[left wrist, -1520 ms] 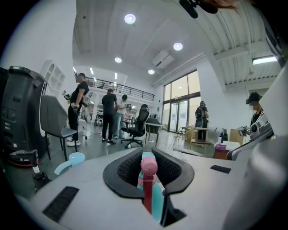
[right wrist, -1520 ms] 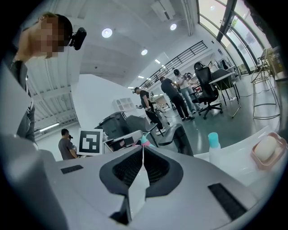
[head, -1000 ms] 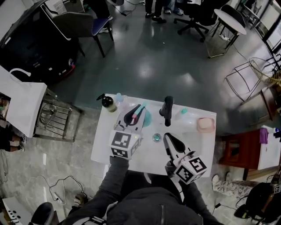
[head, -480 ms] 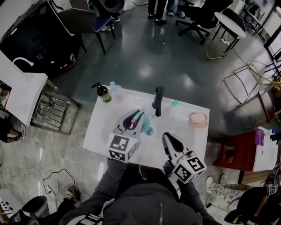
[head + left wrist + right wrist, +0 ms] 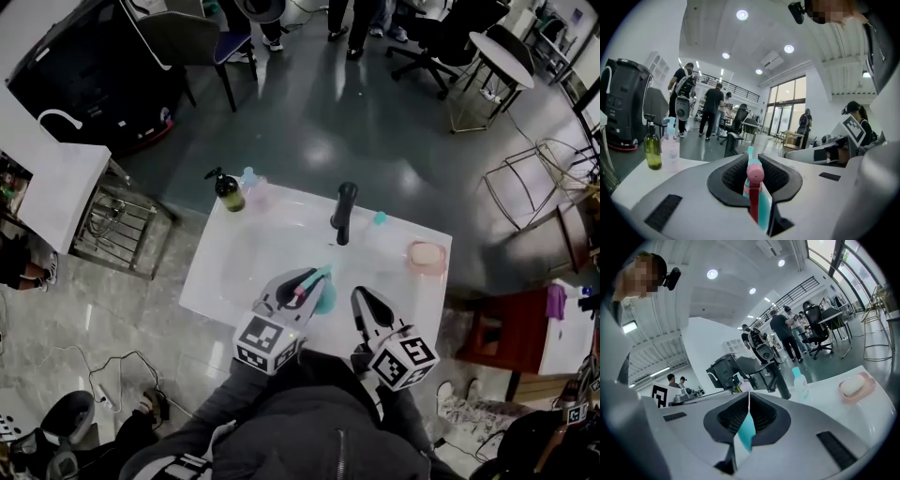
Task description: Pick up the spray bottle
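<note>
Head cam steeply down on sink (image 5: 214, 281); gripper views low, near-level; sink shared

Dark grey jacket (image 5: 309, 441); white left gripper (image 5: 310, 279), right gripper (image 5: 361, 296), 2 marker cubes (image 5: 267, 339) (image 5: 405, 361)

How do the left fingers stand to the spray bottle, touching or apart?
Touching. The left gripper view shows both fingers pressed against the pink head of the spray bottle, with no gap either side.

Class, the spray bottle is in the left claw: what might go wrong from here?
1. The left claw pinches the spray bottle by its narrow pink head, so the teal body below may swing or slip out.
2. The right claw sits close beside it and may knock it.
</note>
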Motion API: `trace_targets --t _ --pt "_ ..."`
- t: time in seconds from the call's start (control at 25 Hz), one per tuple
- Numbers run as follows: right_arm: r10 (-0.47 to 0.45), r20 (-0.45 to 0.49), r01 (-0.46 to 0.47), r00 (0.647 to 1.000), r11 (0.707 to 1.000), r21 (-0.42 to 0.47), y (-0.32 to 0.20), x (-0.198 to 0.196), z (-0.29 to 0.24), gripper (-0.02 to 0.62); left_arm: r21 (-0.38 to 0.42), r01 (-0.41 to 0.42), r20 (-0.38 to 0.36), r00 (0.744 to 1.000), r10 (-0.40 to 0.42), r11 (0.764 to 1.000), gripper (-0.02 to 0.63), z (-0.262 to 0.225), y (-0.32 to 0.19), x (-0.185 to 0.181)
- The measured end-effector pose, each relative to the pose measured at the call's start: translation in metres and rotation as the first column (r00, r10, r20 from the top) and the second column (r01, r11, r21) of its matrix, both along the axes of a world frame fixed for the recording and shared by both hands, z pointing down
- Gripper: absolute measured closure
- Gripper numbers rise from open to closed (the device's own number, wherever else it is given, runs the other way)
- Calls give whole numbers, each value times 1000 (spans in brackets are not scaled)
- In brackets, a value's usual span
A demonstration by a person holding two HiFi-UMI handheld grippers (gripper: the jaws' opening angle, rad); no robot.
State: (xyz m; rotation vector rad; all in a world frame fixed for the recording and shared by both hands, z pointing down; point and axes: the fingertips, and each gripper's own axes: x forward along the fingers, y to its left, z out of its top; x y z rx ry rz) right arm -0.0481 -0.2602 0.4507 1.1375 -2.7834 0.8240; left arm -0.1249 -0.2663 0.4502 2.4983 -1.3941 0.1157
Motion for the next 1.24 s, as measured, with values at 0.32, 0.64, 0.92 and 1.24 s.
trace_targets --t 0.32,0.64,0.92,1.24 --pt "27 -21 -27 999 999 -20 -5 -3 12 581 14 -93 -33 995 93 996 540 -7 25 16" --pt "65 -37 -66 997 997 -29 -11 -6 18 581 -11 -115 -18 993 115 993 540 -2 18 7" --pt "76 -34 -78 997 995 -55 -10 -16 25 581 -24 -122 -15 992 121 992 540 1 15 -2" --pt "60 -37 -63 997 996 -68 -8 -28 29 581 -40 -121 -20 993 121 992 540 6 12 -8"
